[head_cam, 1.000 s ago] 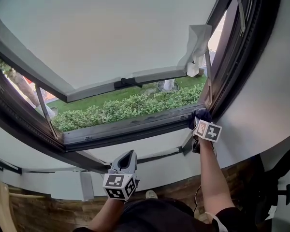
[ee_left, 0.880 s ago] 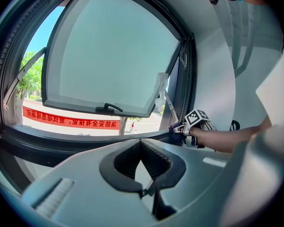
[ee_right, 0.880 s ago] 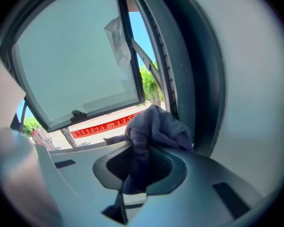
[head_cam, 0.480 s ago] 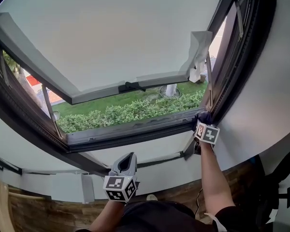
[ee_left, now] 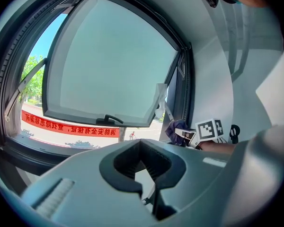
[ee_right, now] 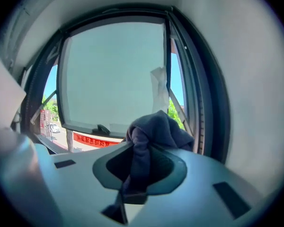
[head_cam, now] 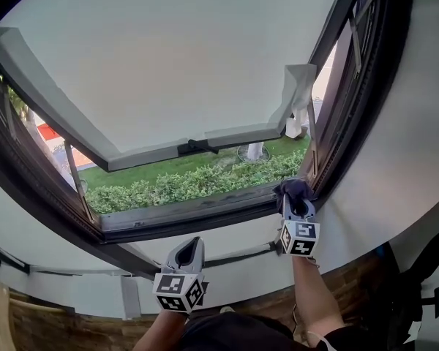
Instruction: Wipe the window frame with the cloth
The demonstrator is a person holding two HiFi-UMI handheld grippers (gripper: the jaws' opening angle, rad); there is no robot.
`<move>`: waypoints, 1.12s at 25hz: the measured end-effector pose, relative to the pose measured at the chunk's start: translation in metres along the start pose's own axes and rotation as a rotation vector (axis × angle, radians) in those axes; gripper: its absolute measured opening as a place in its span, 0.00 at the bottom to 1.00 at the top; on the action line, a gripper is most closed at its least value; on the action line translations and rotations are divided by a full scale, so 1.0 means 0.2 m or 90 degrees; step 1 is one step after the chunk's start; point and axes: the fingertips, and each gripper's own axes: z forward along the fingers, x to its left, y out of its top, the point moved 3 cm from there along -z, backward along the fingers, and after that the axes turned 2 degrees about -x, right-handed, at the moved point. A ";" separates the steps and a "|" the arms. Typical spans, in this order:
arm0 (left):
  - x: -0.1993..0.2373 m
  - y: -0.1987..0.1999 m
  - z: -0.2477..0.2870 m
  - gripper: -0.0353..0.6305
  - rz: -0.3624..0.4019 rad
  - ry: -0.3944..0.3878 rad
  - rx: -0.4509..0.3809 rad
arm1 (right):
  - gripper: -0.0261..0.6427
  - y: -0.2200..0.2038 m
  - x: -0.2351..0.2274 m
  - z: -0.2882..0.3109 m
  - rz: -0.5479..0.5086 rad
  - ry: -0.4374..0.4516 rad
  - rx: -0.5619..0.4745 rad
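The dark window frame [head_cam: 190, 209] surrounds a sash that is swung open outward. My right gripper [head_cam: 295, 205] is shut on a dark blue cloth [head_cam: 293, 189], which presses on the bottom rail next to the lower right corner. In the right gripper view the cloth [ee_right: 154, 126] bulges out of the jaws of that gripper [ee_right: 139, 151], with the frame's right upright [ee_right: 199, 103] just beyond. My left gripper [head_cam: 188, 257] hangs lower, below the sill, shut and holding nothing. The left gripper view looks past the left gripper [ee_left: 141, 148] to the cloth [ee_left: 174, 126] at the corner.
A black handle [head_cam: 194, 147] sits on the sash's lower edge, and white film [head_cam: 300, 86] peels at its corner. A pale sill ledge [head_cam: 219, 232] runs under the frame. The white wall [head_cam: 395, 159] is at the right. A hedge [head_cam: 197, 183] lies outside.
My right gripper has slid a little left and down from the corner, carrying the cloth onto the bottom rail. The left gripper has hardly moved.
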 end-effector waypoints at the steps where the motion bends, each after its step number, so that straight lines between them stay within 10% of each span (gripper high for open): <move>1: 0.00 0.01 0.00 0.07 0.000 0.003 -0.004 | 0.14 0.05 0.05 -0.03 0.000 0.016 -0.022; 6: 0.02 0.04 -0.01 0.07 0.007 0.020 -0.019 | 0.14 0.24 0.33 -0.19 0.019 0.098 -0.104; 14: 0.08 0.05 -0.08 0.07 0.010 0.052 -0.035 | 0.14 0.13 0.73 -0.38 0.008 0.200 -0.054; 28: 0.08 0.02 -0.15 0.07 0.012 0.069 -0.036 | 0.14 0.13 0.81 -0.42 0.037 0.232 -0.049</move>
